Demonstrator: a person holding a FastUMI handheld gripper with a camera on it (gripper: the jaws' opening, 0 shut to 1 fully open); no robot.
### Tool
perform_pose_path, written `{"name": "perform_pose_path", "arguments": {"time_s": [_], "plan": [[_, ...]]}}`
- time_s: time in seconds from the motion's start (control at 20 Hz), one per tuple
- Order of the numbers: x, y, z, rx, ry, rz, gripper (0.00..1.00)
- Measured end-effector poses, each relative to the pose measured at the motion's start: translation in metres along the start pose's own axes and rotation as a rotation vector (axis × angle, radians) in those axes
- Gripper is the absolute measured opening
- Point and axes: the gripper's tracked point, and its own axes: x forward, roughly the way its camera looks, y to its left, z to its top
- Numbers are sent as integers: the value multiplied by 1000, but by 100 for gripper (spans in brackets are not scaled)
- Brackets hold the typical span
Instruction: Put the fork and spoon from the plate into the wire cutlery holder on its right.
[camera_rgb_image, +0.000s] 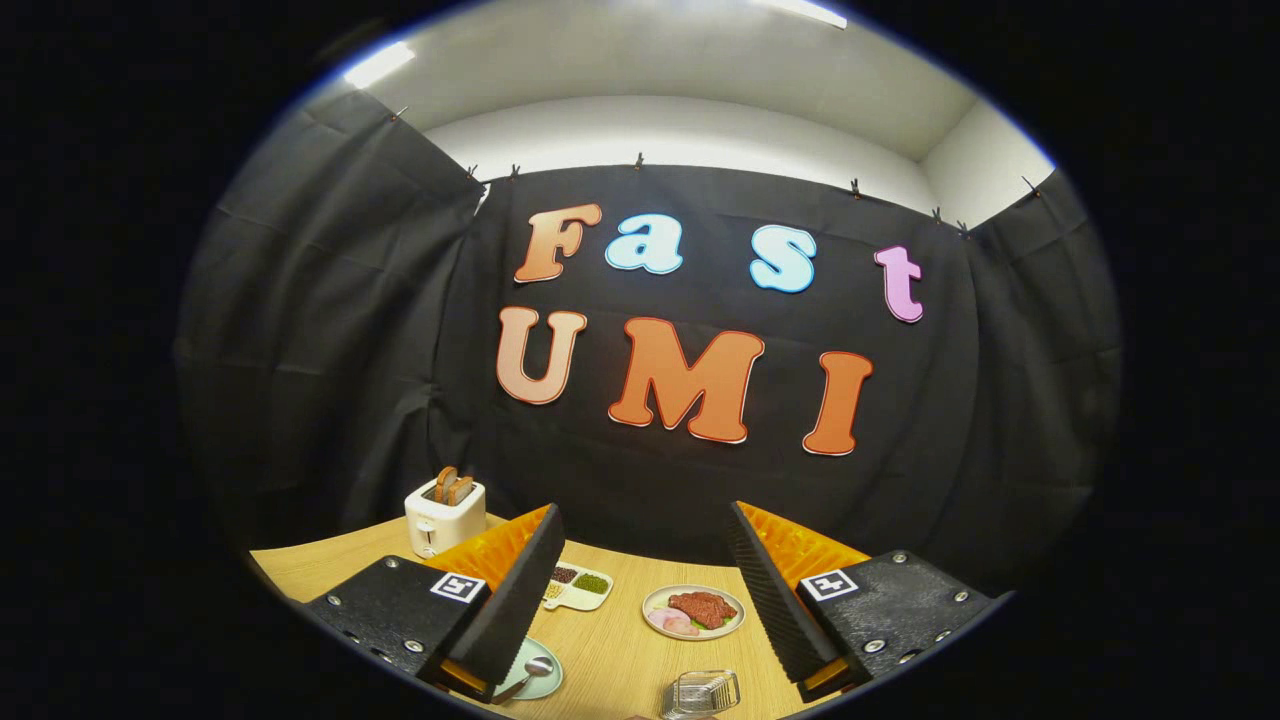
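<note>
Wooden table (610, 650) w/ black cloth wall (330, 350) behind; gripper (640, 590) fingers wide apart, holding nothing, above plate (540, 680).

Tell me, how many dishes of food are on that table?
2: a white divided tray of beans beyond the open tool's left finger, and a round plate of meat between the fingers. Others may be hidden.

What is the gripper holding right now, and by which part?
Nothing. The gripper is open, its jaws spread wide with only air between them. The spoon lies on the plate beside the left finger, and the holder stands on the table nearby.
</note>
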Motion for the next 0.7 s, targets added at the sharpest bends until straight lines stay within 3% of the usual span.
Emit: {"name": "perform_pose_path", "arguments": {"time_s": [0.7], "plan": [[7, 6, -9, 3, 19, 15, 98]]}}
